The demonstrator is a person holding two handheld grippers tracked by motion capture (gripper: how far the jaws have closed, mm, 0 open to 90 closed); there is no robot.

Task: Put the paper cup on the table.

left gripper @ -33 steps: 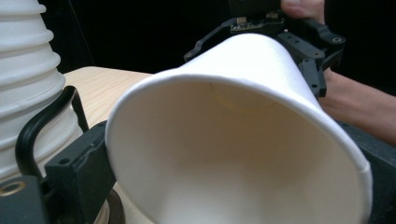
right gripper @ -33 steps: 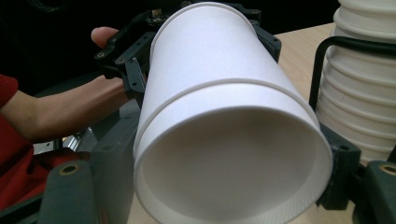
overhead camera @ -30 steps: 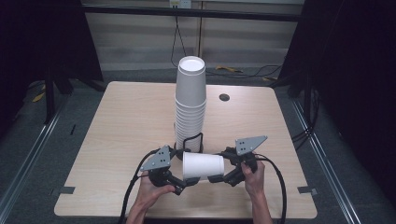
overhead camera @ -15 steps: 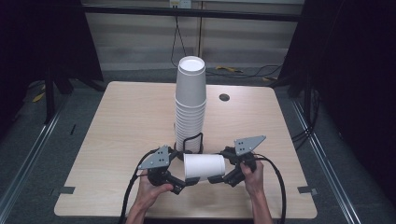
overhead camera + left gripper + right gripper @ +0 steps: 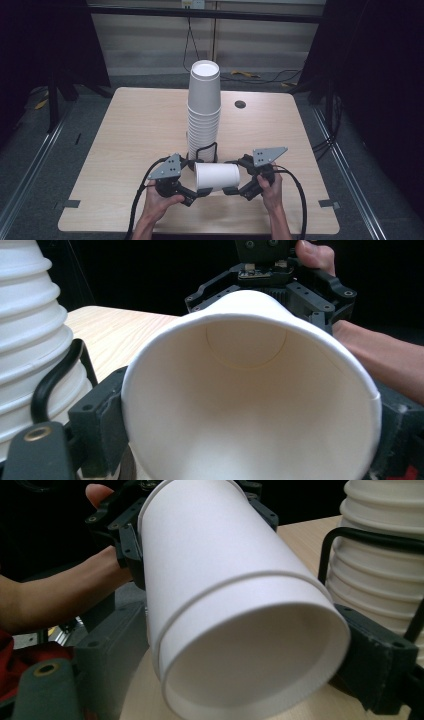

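A single white paper cup point(image 5: 217, 176) lies on its side above the table's front edge, held between both grippers. My left gripper point(image 5: 197, 180) is shut on its open mouth; in the left gripper view the cup point(image 5: 250, 405) gapes at the camera, with my left gripper point(image 5: 250, 440) clamped on its rim. My right gripper point(image 5: 239, 176) is shut on the other end, and the right gripper view has that end of the cup point(image 5: 225, 605) between the jaws of my right gripper point(image 5: 250, 670). A tall stack of white cups point(image 5: 204, 107) stands just behind.
The wooden table point(image 5: 125, 130) has a small black round hole point(image 5: 240, 104) at the back right. A black loop of cable point(image 5: 206, 150) curls at the foot of the stack. Bare tabletop lies left and right of the stack. Dark floor and rails surround the table.
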